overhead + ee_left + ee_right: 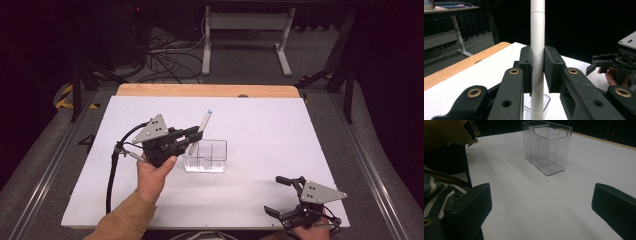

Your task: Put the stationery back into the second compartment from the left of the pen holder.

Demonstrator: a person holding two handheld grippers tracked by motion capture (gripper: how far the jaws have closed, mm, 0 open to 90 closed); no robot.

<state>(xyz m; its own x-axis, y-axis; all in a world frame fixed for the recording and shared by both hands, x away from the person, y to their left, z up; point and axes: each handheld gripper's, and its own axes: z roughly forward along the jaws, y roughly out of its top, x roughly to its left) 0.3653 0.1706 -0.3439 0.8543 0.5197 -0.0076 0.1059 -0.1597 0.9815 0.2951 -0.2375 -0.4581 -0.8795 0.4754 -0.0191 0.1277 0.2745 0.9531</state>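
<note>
1. Presently, the left hand-held gripper is clenched on a white marker pen; in the left gripper view the pen stands upright between the two pads, gripped at about mid-length, with both ends reaching beyond them.

2. Location of the pen: held above the surface, its lower end at or just over the near-left corner of a clear divided holder. The left gripper view shows the holder's rim directly beneath the pen's lower end. Whether the tip has entered the opening cannot be told.

3. The right hand-held gripper is released, jaws spread wide and empty. It rests low, well apart from the holder, which lies ahead of it in the right gripper view.

4. Judged step: lowering the pen into a compartment of the holder.

5. Risks noted:
   - The high view shows the pen tilted. If it goes down at this lean, the tip may catch the rim or the inner divider rather than drop into a compartment.
   - The holder looks light, is unsecured, and no gripper steadies it. A sideways push from the pen could slide or tip it.
   - Letting go too high would allow the pen to bounce or topple out, perhaps taking the holder over.
   - The left gripper's pads sit close above the holder; further descent may knock its wall.
</note>
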